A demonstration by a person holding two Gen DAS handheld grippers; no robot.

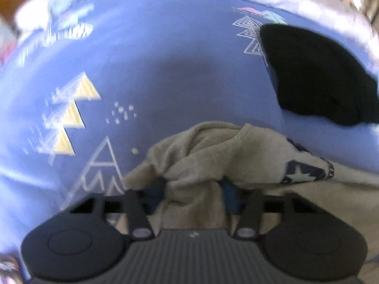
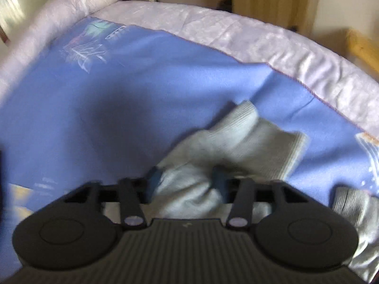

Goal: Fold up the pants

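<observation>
The pants (image 1: 213, 149) are light grey sweatpants with a navy patch bearing a white star (image 1: 300, 172), bunched on a blue printed blanket (image 1: 165, 71). My left gripper (image 1: 193, 194) is shut on a fold of this grey cloth, which is pinched between its blue pads (image 1: 228, 193). In the right wrist view the pants (image 2: 236, 142) show a ribbed cuff (image 2: 291, 156) lying on the blanket (image 2: 118, 118). My right gripper (image 2: 187, 179) is shut on a bunch of the same grey fabric. A second ribbed cuff (image 2: 350, 206) lies at the lower right.
A black garment (image 1: 315, 75) lies on the blanket at the upper right. A pale quilted border (image 2: 260, 40) runs along the bed's far edge, with a rolled pale pillow (image 2: 71, 2) at the back left. Wooden furniture (image 2: 362, 45) stands beyond the bed.
</observation>
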